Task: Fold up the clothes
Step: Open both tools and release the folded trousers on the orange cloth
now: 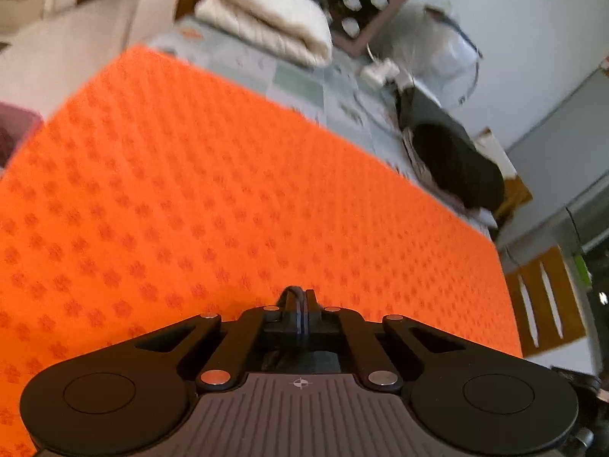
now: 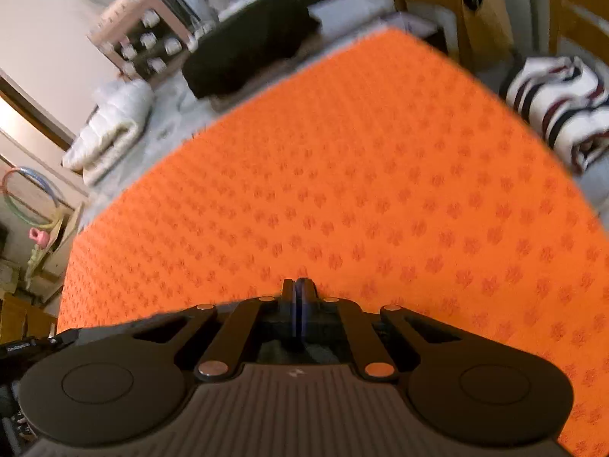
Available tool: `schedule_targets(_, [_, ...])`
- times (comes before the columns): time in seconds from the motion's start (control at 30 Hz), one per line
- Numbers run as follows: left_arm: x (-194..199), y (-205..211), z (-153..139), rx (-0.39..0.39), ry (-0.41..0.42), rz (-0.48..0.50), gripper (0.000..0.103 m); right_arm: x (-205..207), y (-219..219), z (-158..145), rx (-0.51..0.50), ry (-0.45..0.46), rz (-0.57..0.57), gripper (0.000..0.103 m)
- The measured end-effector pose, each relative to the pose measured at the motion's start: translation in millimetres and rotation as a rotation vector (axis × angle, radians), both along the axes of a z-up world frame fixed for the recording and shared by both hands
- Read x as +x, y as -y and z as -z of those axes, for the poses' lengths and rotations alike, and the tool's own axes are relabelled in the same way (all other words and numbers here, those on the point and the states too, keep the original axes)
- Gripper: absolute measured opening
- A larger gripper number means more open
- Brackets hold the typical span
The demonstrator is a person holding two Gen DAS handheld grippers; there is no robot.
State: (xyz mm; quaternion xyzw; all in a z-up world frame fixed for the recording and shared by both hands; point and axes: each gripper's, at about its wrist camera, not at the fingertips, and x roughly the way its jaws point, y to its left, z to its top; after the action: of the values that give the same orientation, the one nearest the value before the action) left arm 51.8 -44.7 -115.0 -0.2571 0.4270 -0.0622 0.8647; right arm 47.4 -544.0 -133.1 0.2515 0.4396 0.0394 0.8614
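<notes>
A bright orange patterned cloth lies spread flat and fills most of both views. My left gripper hovers over its near part, shut, with nothing seen between the fingers. Over the same cloth, my right gripper is also shut, and no fabric shows between its fingers. A crumpled white garment with dark and maroon stripes lies just past the cloth's right edge. A dark garment lies beyond the far edge; it shows at the top of the right wrist view as a dark heap.
A folded cream quilt rests on the pale bedsheet behind the cloth, also visible as a quilt. A pink frame with small white cups stands near the wall. A wooden chair stands at the right.
</notes>
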Motion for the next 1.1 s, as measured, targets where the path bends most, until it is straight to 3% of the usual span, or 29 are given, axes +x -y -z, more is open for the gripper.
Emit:
schedule_targets(0.07, [1,-4,2,0.016,-0.004,-0.007,0.003,-2,7,-6,-0.028,0.016,0.029,0.003])
schedule_targets(0.3, [2,-9,25,0.082,-0.062,-0.008,0.004,-2,5,18,-0.08,-0.004,0.007,0.003])
schedule_targets(0.37, [-1,-14,24,0.106,-0.051,-0.009,0.009,-4,2,19,-0.115,0.004,-0.01,0.004])
schedule_targets(0.47, [-12,-20,5,0.12,0.045,-0.002,0.021,-9,-8,6,-0.215,0.05,-0.059,0.022])
schedule_targets(0.5, [-15,-19,-2,0.148,0.082,0.021,0.023,-11,-13,2,-0.233,0.072,-0.092,0.032])
schedule_targets(0.53, [-17,-13,-8,0.18,0.112,0.057,0.023,-13,-20,-3,-0.246,0.096,-0.129,0.033])
schedule_targets(0.7, [-28,26,-29,0.294,0.246,0.291,0.026,-25,-53,-26,-0.313,0.216,-0.314,0.033])
schedule_targets(0.83, [-39,59,-20,0.348,0.28,0.487,0.028,-32,-79,-37,-0.353,0.289,-0.45,0.033])
schedule_targets(0.9, [-43,67,-10,0.355,0.262,0.528,0.029,-34,-89,-27,-0.361,0.27,-0.49,0.033])
schedule_targets(1.1, [-50,55,27,0.329,0.205,0.499,0.031,-39,-98,13,-0.417,0.22,-0.55,0.034])
